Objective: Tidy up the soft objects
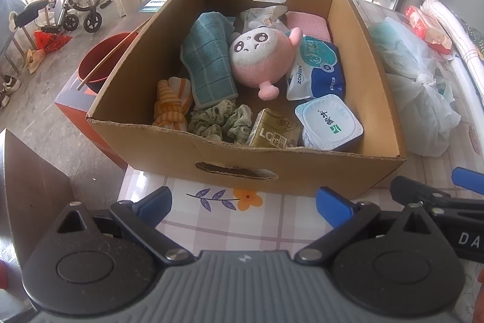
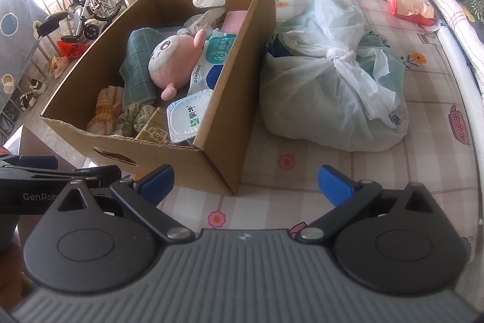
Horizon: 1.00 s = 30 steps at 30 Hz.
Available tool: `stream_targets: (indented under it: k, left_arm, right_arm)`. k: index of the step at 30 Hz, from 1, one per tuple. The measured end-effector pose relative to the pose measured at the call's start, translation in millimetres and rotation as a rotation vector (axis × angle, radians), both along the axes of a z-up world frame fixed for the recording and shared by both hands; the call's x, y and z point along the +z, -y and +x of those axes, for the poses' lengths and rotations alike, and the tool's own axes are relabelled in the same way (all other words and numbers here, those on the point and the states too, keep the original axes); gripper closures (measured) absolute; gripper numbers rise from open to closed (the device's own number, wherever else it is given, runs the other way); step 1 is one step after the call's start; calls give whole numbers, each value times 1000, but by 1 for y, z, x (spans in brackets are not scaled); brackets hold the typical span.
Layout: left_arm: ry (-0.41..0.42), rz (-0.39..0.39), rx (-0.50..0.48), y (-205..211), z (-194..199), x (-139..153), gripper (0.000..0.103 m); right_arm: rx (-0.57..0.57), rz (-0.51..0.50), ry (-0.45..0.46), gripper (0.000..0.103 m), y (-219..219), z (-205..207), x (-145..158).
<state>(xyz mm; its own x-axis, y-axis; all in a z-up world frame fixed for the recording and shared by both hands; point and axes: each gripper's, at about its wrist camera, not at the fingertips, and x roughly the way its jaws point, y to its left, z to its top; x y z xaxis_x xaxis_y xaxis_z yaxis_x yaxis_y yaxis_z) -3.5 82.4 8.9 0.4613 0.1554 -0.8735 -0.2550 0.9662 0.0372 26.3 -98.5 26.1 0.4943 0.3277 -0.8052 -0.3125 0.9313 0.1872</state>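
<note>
Both tools are held low at the near edge of the checked, flower-printed surface (image 2: 302,171), short of the open brown cardboard box (image 1: 272,168). On the left tool (image 1: 243,203) the blue fingers are spread wide and nothing is held between them; the right tool (image 2: 245,185) is spread just as wide and is likewise unloaded.

Inside the box, a round pink plush toy with a white face (image 1: 260,53) is seen lying in the middle, leaning on a folded teal checked towel (image 1: 208,62). Against the near wall lie an orange striped knotted cloth (image 1: 171,108) and 2 pale green scrunchies (image 1: 220,120). Packets and a white foil-lidded tub (image 1: 328,123) fill the right side. A knotted translucent plastic bag (image 2: 332,80) rests on the surface just beside the box.

No grasp appears to have been started yet. For a clean pick, the plush toy is best approached from above, the fingers closed across its body rather than its small foot, so the towel is not dragged along.
</note>
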Motion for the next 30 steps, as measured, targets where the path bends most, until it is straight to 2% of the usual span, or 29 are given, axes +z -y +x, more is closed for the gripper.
stream_targets:
  k: [30]
  left_arm:
    - [-12,-4,9,-4,1,-4,1]
  right_arm:
    - [4,6,-22,1,-4,5,-6]
